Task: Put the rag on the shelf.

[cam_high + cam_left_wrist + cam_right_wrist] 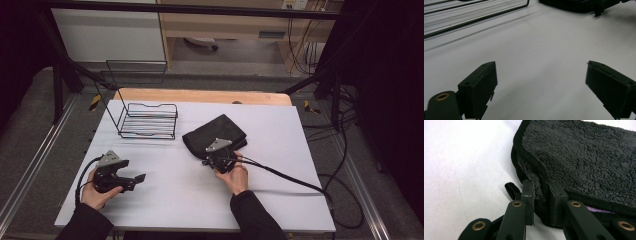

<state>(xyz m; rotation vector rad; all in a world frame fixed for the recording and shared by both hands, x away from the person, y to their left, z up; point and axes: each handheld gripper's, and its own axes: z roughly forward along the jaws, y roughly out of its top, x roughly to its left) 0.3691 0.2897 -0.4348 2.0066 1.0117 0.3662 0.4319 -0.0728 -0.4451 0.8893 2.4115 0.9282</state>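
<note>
Nearest the person, the left gripper (pixel 131 181) rests low on the white-covered bench (pixel 165 200) with its jaws spread wide and nothing between them, while the right gripper (pixel 220 159) is clamped on the near corner hem of the folded black towel (pixel 216 134). The towel lies mid-bench, right of centre, its long axis running diagonally from near left to far right; it is fluffy, with a stitched edge, and a sliver of purple (pixel 596 209) peeks from under it, too little to identify. Farther back to the left stands the black wire rack (pixel 148 121).
</note>
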